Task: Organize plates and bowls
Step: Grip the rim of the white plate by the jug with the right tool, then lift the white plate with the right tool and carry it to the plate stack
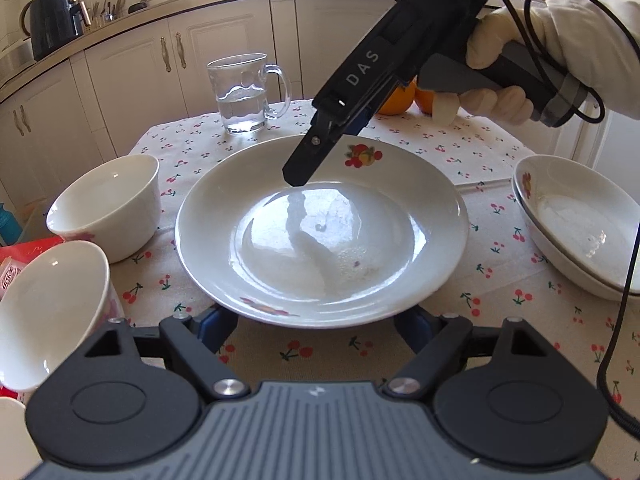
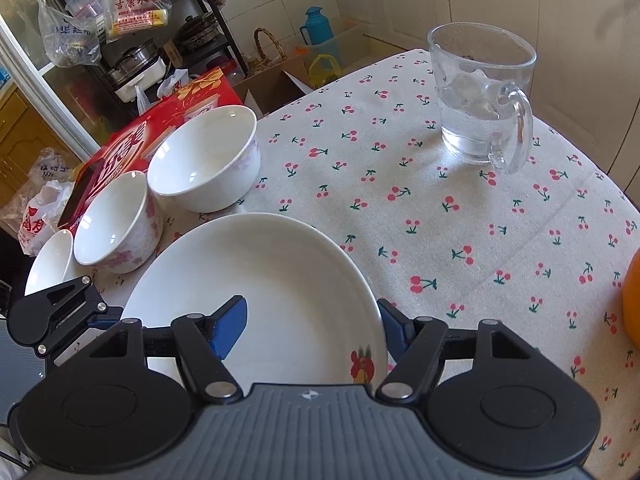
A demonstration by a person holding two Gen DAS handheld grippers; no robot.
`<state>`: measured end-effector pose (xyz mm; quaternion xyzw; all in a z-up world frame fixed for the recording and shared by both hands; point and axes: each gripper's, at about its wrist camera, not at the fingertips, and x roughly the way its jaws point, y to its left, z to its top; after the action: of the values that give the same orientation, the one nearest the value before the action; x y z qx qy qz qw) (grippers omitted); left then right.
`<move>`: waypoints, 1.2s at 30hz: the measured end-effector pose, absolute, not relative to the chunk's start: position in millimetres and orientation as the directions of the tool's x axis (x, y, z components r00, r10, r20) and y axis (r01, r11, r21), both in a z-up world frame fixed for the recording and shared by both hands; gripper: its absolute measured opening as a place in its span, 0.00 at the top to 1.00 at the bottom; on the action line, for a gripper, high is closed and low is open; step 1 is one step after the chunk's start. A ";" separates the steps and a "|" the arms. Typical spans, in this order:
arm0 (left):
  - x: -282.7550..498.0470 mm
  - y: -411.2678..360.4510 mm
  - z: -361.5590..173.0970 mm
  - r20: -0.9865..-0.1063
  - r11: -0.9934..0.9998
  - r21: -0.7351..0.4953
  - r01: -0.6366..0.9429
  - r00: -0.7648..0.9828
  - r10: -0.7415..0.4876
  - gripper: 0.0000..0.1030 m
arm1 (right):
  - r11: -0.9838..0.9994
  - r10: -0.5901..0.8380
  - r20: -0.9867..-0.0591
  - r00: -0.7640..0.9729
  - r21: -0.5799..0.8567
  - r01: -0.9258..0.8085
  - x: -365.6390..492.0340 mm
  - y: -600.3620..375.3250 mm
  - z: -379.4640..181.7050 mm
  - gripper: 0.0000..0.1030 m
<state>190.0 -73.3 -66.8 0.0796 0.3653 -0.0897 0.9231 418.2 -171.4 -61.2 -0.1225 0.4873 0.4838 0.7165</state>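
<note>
A white deep plate (image 1: 320, 236) with fruit prints lies on the cherry-print tablecloth (image 1: 320, 352). My left gripper (image 1: 316, 326) stands open at its near edge, and the rim hides the blue fingertips (image 1: 218, 326). My right gripper (image 2: 310, 328), held by a gloved hand (image 1: 496, 40), comes down on the plate's far rim. Its jaws are shut across that rim, one pad (image 2: 230, 328) inside the plate (image 2: 260, 288) and the other against the outer edge. Three white bowls (image 2: 204, 156) (image 2: 116, 220) (image 2: 50, 264) stand in a row left of the plate.
Two stacked deep plates (image 1: 576, 224) sit at the right. A glass mug (image 1: 248, 96) with water stands behind the plate, with oranges (image 1: 396, 100) beside it. A red box (image 2: 160, 128) lies past the bowls at the table's left edge. Bare cloth stretches toward the mug.
</note>
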 end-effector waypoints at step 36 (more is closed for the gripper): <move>125.9 -135.1 -29.9 -0.687 0.829 0.111 0.549 0.645 -0.335 0.18 | 0.702 0.581 -0.761 0.290 0.288 -0.651 280.8 -305.7 -14.6 0.27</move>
<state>125.9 -135.1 -29.9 0.1568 0.3411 -0.2473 0.8933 280.8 -305.7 -14.6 -0.0383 0.4558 0.3839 0.8022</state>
